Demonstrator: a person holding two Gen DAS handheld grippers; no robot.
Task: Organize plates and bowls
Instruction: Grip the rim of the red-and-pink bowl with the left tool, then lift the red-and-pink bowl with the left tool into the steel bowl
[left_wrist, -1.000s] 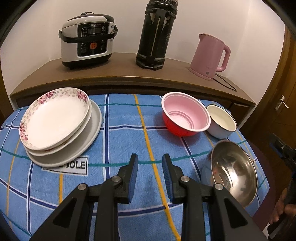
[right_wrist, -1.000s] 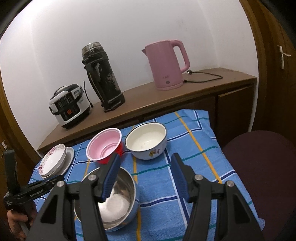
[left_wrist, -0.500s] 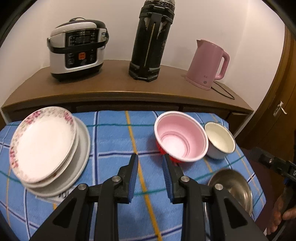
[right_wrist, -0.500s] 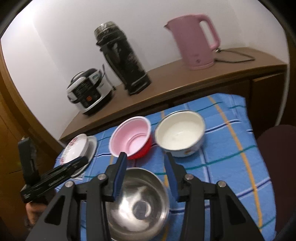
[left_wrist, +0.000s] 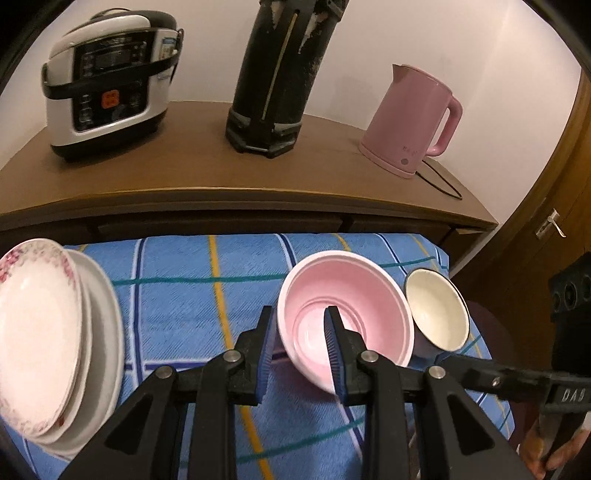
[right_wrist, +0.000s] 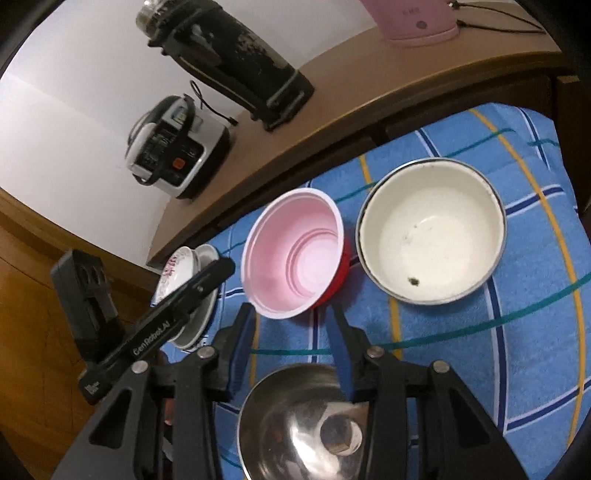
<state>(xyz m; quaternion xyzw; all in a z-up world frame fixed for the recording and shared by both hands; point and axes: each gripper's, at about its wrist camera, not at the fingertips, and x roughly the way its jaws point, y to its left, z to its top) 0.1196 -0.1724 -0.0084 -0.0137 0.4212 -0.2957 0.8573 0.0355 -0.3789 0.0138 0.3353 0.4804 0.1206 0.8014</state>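
Note:
A pink-lined red bowl (left_wrist: 347, 317) sits on the blue checked cloth, also in the right wrist view (right_wrist: 295, 254). My left gripper (left_wrist: 300, 325) is open, its jaws straddling the bowl's near left rim, one inside and one outside. A cream enamel bowl (left_wrist: 437, 310) stands right of it, touching; it also shows in the right wrist view (right_wrist: 432, 232). A steel bowl (right_wrist: 306, 421) lies under my right gripper (right_wrist: 295, 325), which is open and empty above its far rim. Stacked plates (left_wrist: 48, 332) with a floral one on top sit at the left.
A wooden sideboard (left_wrist: 207, 173) behind the table carries a rice cooker (left_wrist: 107, 81), a black thermos (left_wrist: 280, 74) and a pink kettle (left_wrist: 413, 118) with a cord. A door (left_wrist: 554, 229) stands at the right.
My left gripper has moved forward and right until its jaws straddle the pink bowl's rim. My right gripper has tilted down and forward over the steel bowl.

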